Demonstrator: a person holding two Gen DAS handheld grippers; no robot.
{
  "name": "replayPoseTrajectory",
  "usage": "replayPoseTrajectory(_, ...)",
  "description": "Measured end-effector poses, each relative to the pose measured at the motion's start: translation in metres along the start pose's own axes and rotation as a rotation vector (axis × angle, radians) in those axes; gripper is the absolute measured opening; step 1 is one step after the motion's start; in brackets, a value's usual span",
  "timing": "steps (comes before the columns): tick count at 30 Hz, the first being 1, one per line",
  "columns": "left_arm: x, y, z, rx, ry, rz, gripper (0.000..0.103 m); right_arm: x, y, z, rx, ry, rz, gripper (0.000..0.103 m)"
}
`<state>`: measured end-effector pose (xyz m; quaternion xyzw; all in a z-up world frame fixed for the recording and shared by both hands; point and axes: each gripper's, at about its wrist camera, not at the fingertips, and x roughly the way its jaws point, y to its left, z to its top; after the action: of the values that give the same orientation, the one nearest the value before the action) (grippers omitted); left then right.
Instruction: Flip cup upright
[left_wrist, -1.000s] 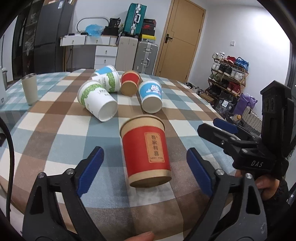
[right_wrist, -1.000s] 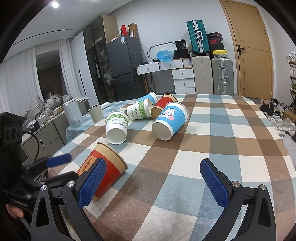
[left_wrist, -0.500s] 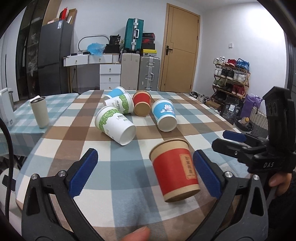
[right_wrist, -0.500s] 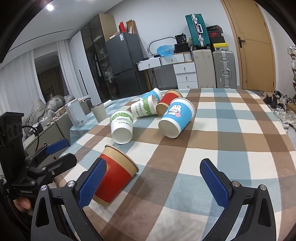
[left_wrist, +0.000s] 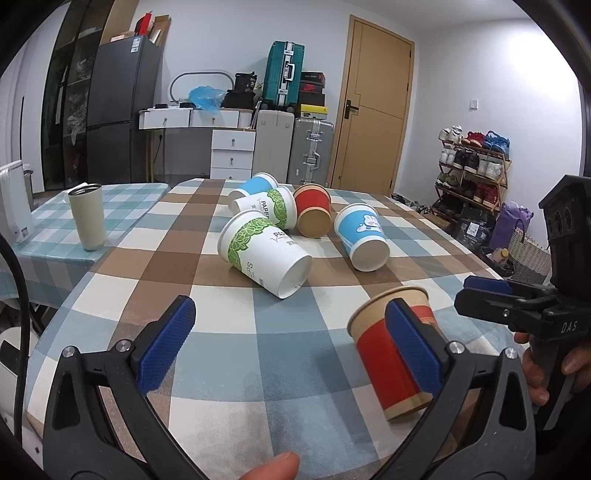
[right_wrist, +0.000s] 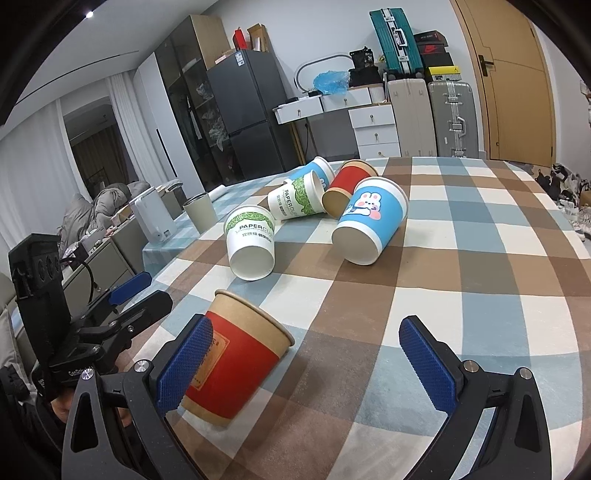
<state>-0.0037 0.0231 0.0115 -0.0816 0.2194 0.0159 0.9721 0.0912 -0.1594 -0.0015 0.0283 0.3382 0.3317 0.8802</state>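
A red paper cup with a brown rim stands upright near the table's front edge, partly behind my left gripper's right pad; it also shows in the right wrist view. My left gripper is open and empty, to the left of the cup. My right gripper is open and empty, with the cup by its left pad. Several cups lie on their sides farther back: a white and green cup, a blue rabbit cup, a second red cup.
The table has a checked cloth. A beige tumbler stands on a lower side table at the left beside a white appliance. The right gripper's body is at the right of the left view.
The left gripper has drawn back and swung left, so the upright red cup has shifted from between its fingers to behind the right pad. The right gripper has edged closer to the cup.
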Motion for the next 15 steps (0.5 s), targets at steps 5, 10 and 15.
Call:
replayPoseTrajectory(5,0.0052,0.0044,-0.0021,0.011,-0.014,0.024,0.103,0.0063,0.0023,0.0025,0.008,0.007,0.011,0.103)
replayPoseTrajectory(10,0.0095,0.0067,-0.0043,0.007,-0.013,0.024,0.103,0.0087,0.0014,-0.0025,0.018,0.023,0.01,0.103)
replayPoseTrajectory(15,0.0095,0.006,-0.0047,0.012,-0.025,0.018,0.103,0.0083,0.0015,-0.0023,0.025,0.029,0.018,0.103)
